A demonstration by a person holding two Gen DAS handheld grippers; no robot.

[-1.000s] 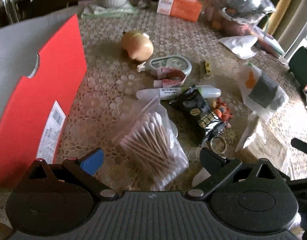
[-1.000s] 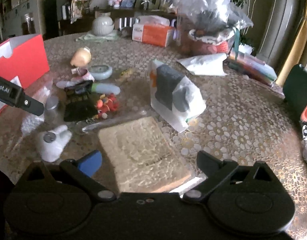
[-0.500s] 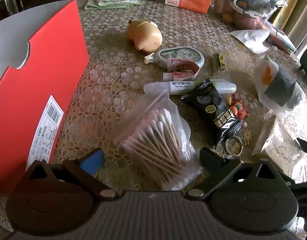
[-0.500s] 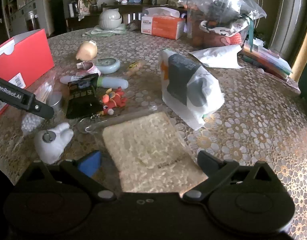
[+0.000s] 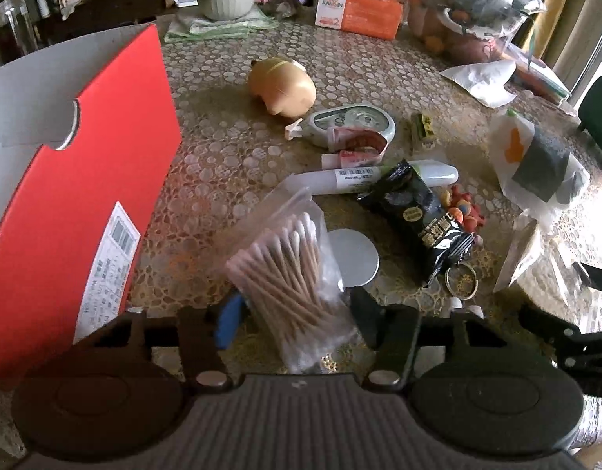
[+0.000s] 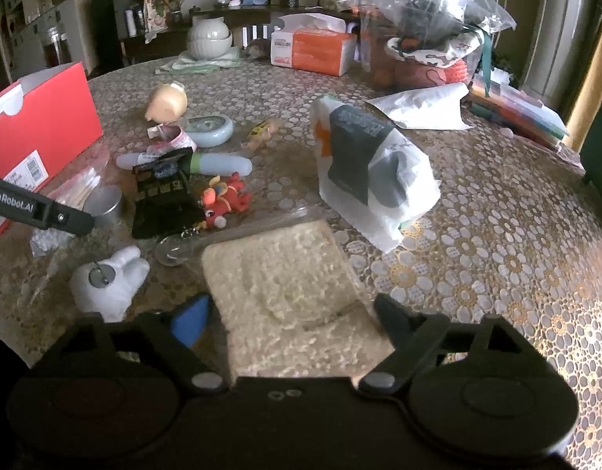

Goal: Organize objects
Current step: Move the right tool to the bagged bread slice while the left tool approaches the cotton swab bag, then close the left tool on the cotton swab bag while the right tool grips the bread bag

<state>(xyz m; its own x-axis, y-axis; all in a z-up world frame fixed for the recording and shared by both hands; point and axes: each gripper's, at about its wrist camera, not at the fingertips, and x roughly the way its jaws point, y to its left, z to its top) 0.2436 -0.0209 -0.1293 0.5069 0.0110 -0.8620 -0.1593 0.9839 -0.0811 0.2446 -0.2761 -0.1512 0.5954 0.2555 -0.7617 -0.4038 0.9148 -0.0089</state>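
A clear bag of cotton swabs (image 5: pixel 285 258) stands between the fingers of my left gripper (image 5: pixel 297 317). Its jaws are closing, and the blue pad and the black finger both touch the bag's sides. An open red cardboard box (image 5: pixel 85 180) stands just to the left. In the right wrist view a slice of bread in a clear bag (image 6: pixel 285 274) lies between the fingers of my right gripper (image 6: pixel 291 317). Those jaws are closing too, with a small gap still showing at the blue pad.
Beyond the swabs lie a round tin (image 5: pixel 354 258), a black snack packet (image 5: pixel 422 211), a white tube (image 5: pixel 359 176), a correction tape (image 5: pixel 352 121) and a piggy bank (image 5: pixel 283 86). A white figurine (image 6: pixel 109 278), a red toy (image 6: pixel 226 199) and a paper bag (image 6: pixel 371 172) surround the bread.
Both grippers' fingers have come inward. The left pair now touches the swab bag, which stands narrower and more upright. The right pair has drawn closer to the bread.
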